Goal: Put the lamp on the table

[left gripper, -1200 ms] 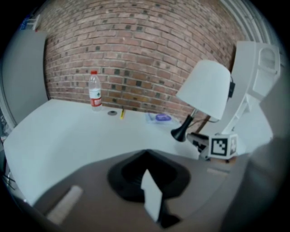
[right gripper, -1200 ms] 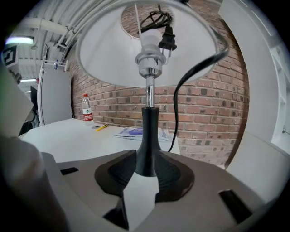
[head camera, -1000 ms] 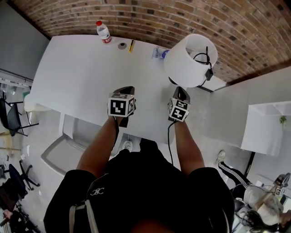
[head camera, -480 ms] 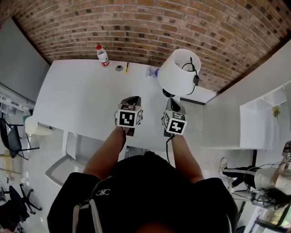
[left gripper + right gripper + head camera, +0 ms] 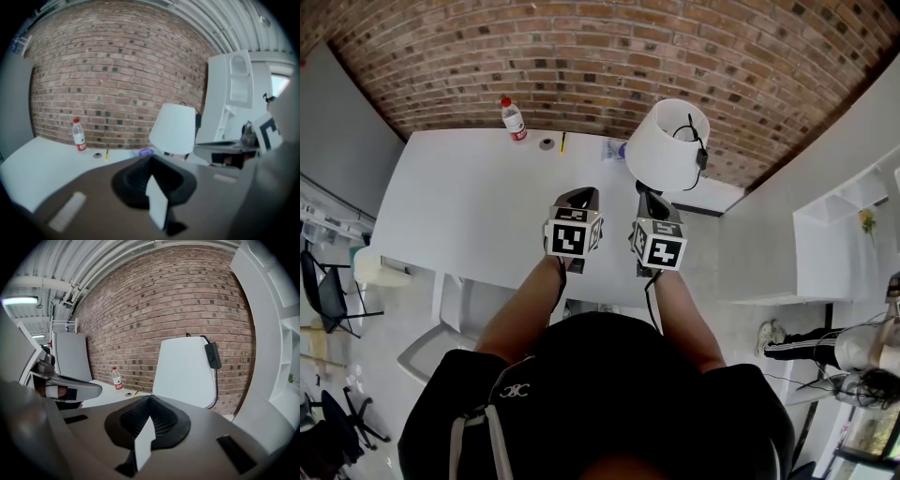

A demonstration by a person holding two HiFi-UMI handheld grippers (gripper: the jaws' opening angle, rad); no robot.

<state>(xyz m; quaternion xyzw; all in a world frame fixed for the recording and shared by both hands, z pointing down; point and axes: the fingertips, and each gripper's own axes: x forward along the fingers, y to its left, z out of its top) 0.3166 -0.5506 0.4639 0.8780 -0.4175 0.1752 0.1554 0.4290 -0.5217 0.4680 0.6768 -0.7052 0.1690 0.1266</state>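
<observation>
My left tool [image 5: 580, 195] and right tool [image 5: 649, 199] both have their jaws pressed together on nothing. They sit side by side over the desk's [image 5: 469, 206] near edge. The lamp [image 5: 667, 145] stands just ahead of the right tool, apparently on the desk's corner, so I judge it placed.

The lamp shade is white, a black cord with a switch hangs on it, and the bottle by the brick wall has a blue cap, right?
Not quite: the bottle has a red cap, not a blue one, as the left gripper view shows. The lamp shade is white and a black cord with a switch hangs on it.
</observation>
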